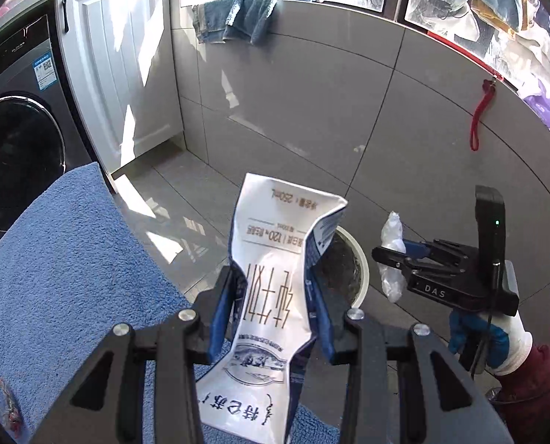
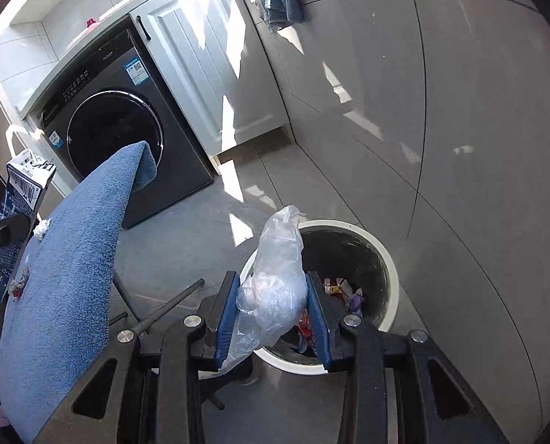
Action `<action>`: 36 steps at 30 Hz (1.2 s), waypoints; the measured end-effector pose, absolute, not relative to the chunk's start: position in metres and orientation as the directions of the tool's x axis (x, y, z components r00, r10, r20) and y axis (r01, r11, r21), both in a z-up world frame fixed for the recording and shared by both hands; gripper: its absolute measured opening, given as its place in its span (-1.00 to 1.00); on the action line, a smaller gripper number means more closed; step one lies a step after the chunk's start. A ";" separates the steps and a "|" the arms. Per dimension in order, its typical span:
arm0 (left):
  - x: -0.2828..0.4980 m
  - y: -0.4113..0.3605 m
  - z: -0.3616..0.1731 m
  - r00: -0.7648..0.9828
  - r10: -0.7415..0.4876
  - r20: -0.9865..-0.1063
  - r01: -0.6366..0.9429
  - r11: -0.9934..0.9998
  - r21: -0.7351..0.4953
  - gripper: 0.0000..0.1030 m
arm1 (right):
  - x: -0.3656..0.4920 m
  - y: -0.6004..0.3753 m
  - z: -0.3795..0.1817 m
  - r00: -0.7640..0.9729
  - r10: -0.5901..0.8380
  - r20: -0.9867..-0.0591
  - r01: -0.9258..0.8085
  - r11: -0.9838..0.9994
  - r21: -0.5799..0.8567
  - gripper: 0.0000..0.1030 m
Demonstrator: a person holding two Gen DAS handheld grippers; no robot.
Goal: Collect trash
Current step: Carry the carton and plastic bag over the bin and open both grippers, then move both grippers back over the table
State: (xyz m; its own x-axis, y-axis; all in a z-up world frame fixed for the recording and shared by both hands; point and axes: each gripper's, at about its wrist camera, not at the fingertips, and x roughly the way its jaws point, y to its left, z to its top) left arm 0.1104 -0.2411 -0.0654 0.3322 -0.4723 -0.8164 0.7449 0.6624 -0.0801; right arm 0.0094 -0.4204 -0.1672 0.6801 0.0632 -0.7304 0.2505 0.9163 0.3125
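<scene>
My left gripper (image 1: 275, 296) is shut on a crushed white and blue milk carton (image 1: 271, 288) and holds it above the towel's edge, left of the bin. The carton also shows in the right wrist view (image 2: 19, 199). My right gripper (image 2: 271, 303) is shut on a crumpled clear plastic bag (image 2: 275, 277) and holds it over the near rim of a round white trash bin (image 2: 389, 270). Several wrappers lie inside the bin. In the left wrist view the right gripper (image 1: 389, 259) holds the bag (image 1: 392, 255) just right of the bin (image 1: 361, 270).
A table covered by a blue towel (image 2: 64, 296) stands left of the bin. A crumpled tissue (image 2: 41, 228) and a small wrapper (image 2: 17, 285) lie on it. A dark washing machine (image 2: 119, 140) and white cabinet (image 2: 215, 74) stand behind. Grey tiled wall on the right.
</scene>
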 end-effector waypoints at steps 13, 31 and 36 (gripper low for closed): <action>0.161 -0.344 -0.120 0.161 -0.547 -0.822 0.711 0.641 -0.287 -0.26 | 0.056 -0.458 -0.208 0.596 -0.021 -0.803 0.338 0.914 0.227 0.00; 0.129 -0.295 -0.083 0.236 -0.588 -0.774 0.715 0.644 -0.272 0.07 | -0.017 -0.451 -0.189 0.602 -0.070 -0.795 0.407 0.884 0.231 0.06; 0.109 -0.240 -0.067 0.346 -0.572 -0.744 0.690 0.692 -0.212 0.07 | -0.026 -0.440 -0.162 0.632 -0.085 -0.770 0.387 0.896 0.219 0.06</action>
State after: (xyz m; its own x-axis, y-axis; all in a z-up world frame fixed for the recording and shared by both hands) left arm 0.1089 -0.2397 -0.0672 0.3460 -0.5722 -0.7436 0.6899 0.6923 -0.2117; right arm -0.0259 -0.4397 -0.1617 0.6323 -0.0848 -0.7701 0.3869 0.8957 0.2190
